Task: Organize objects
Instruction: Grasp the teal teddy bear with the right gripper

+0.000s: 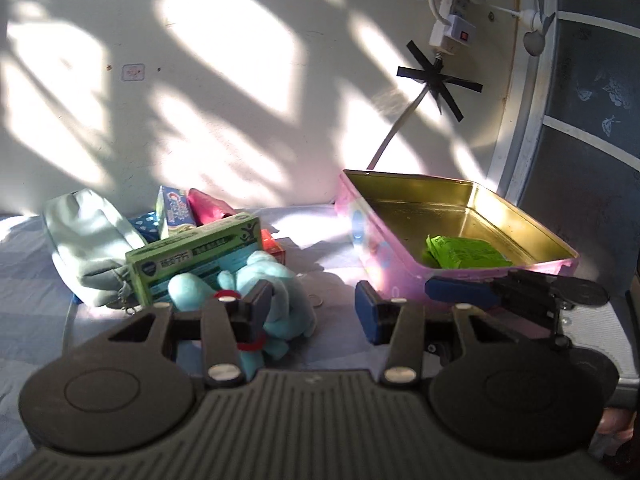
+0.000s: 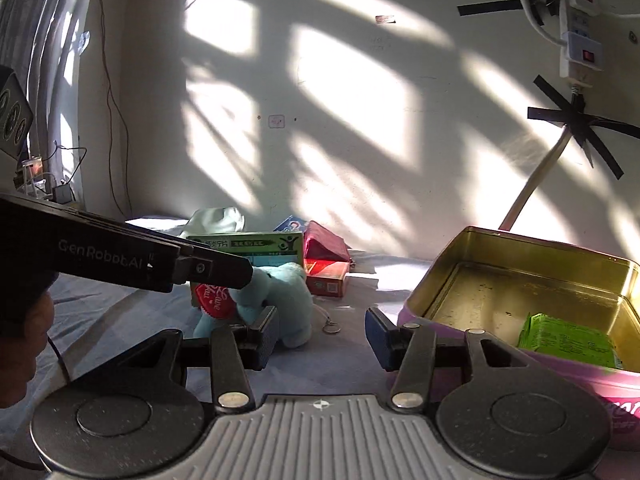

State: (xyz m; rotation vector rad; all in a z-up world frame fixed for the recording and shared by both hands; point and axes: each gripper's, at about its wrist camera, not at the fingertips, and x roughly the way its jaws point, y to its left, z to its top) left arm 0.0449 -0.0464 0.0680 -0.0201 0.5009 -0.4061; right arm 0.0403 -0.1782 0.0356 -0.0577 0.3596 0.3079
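Grippers L (image 1: 316, 310) & R (image 2: 322, 338) both apart, empty, btwn plush (image 2: 280, 300) & tin (image 2: 520, 280).

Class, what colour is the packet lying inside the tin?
Bright green packet; it shows best in the right wrist view, in the tin.

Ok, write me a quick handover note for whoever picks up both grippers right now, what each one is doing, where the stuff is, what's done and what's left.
Left gripper: open, nothing held, in front of the blue plush toy.
Right gripper: open, nothing held, between the plush and the tin.
Pink tin: lid off, on the right of the sheet; holds only the green packet.
Pile on the left: plush toy, green box, toothpaste box, pale pouch, magenta pouch, red box; a small keyring lies by the plush.
Done: green packet is in the tin.
Left: the rest of the pile, likely plush first.
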